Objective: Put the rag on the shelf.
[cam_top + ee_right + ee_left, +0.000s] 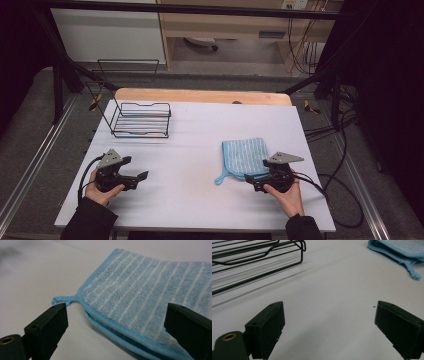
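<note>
A folded light-blue striped cloth (245, 156) with a hanging loop at its near left corner lies right of the table's middle. My right gripper (251, 179) sits at the cloth's near edge, open, its jaws spread either side of the folded corner (130, 322) without touching it. A black wire rack (141, 119) stands at the back left of the white table top. My left gripper (140, 180) rests low near the front left, open, with bare table between its jaws (329, 325); the rack (254, 257) and the cloth (399, 251) lie ahead of it.
The white table top (190, 150) ends in a wooden strip (200, 95) at the back. Black cables trail off the right side (340, 185). A dark metal frame surrounds the table.
</note>
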The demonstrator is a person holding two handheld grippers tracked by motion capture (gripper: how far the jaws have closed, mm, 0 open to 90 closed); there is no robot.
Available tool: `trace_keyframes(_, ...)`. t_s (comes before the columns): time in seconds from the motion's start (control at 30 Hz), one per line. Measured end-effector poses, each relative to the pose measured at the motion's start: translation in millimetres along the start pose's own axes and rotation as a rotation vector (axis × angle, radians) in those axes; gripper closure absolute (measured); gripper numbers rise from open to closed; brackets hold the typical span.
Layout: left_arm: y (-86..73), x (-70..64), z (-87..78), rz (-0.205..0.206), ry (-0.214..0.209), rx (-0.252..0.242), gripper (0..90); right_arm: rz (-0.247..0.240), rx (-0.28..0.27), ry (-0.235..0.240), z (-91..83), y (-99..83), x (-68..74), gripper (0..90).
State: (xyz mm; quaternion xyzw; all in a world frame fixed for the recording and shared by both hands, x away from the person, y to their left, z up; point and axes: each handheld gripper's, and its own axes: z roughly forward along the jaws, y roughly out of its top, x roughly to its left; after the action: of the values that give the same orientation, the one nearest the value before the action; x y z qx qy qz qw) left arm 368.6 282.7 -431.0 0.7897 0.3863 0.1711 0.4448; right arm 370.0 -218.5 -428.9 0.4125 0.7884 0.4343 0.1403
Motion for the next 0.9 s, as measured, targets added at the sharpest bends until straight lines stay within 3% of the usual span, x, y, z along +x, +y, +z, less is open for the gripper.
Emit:
trace_keyframes(0.13,-0.4,1.0,0.2,-0.005,0.002,0.003,9.1,-0.011,0.018,0.007,10.1,8.9,8.6,10.9)
trace_keyframes(0.3,-0.9,1.6,0.5,-0.010,0.004,0.005,9.3,-0.047,0.038,0.025,22.9,20.2,20.2,23.6)
trace_keyframes(0.47,-1.0,1.6,0.6,-0.010,0.007,0.007,9.9,-0.028,0.068,0.021,44.8,31.0,27.2,31.0)
trace_keyframes(0.7,-1.4,1.8,0.8,-0.009,0.008,0.012,10.3,-0.046,0.105,-0.054,81.3,39.0,33.2,30.2)
trace_keyframes(0.9,-1.6,1.6,1.4,-0.010,0.006,0.018,10.8,-0.080,0.107,-0.130,92.3,35.9,35.8,38.5)
